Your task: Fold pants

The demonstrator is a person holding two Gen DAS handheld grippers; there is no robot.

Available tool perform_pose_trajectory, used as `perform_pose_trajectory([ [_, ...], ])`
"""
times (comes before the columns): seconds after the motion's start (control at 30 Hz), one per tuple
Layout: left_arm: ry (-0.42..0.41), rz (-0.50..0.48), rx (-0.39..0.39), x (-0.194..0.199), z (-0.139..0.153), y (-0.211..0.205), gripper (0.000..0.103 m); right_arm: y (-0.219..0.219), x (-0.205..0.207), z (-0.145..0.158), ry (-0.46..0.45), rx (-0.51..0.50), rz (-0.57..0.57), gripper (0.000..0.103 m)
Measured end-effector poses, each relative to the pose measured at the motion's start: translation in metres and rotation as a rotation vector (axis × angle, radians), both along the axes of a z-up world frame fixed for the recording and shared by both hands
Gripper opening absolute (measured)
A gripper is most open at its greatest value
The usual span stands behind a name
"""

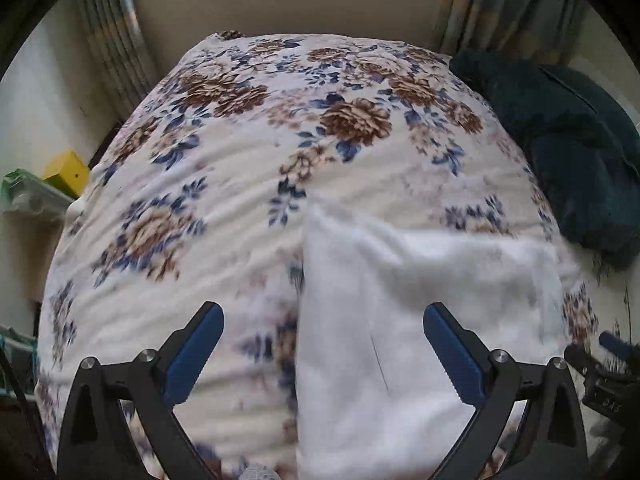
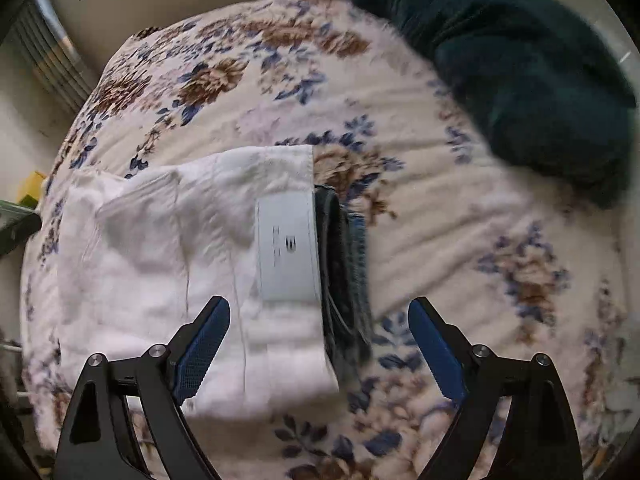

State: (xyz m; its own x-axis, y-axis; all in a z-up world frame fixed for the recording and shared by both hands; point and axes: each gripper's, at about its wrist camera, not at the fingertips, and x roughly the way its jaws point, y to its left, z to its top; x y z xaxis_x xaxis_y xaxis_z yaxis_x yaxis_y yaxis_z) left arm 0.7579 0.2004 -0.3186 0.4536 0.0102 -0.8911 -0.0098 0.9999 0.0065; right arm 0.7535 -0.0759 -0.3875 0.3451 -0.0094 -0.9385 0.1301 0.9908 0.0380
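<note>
White pants (image 1: 400, 320) lie folded into a rectangle on the floral bedspread (image 1: 224, 184). In the right wrist view the pants (image 2: 160, 248) show a white label (image 2: 287, 248) at the waistband and a dark denim edge (image 2: 344, 272) along their right side. My left gripper (image 1: 323, 316) is open and empty, hovering over the pants' left edge. My right gripper (image 2: 319, 312) is open and empty, hovering over the waistband end. The right gripper also shows at the right edge of the left wrist view (image 1: 608, 364).
A dark teal blanket (image 1: 568, 148) is piled at the bed's far right, also in the right wrist view (image 2: 532, 80). Curtains (image 1: 108, 32) and a wall stand behind the bed. A yellow box (image 1: 66, 172) and green item sit off the bed's left side.
</note>
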Motion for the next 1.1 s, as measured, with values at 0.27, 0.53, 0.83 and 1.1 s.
perform_pose_trajectory([
  [0.27,-0.038,-0.03,0.017,-0.098,0.064,-0.033,0.102,0.013,-0.104,0.089,-0.102,-0.076,-0.043,0.095],
  [0.53,-0.143,-0.067,0.044,-0.218,0.166,-0.064,0.102,0.015,-0.23,0.211,-0.248,-0.103,-0.037,0.095],
  [0.83,-0.25,-0.03,0.049,-0.353,0.258,-0.087,0.102,0.002,-0.388,0.338,-0.41,-0.125,0.02,0.096],
  [1.1,-0.328,0.03,0.06,-0.469,0.322,-0.093,0.102,-0.016,-0.515,0.417,-0.493,-0.105,0.051,0.096],
])
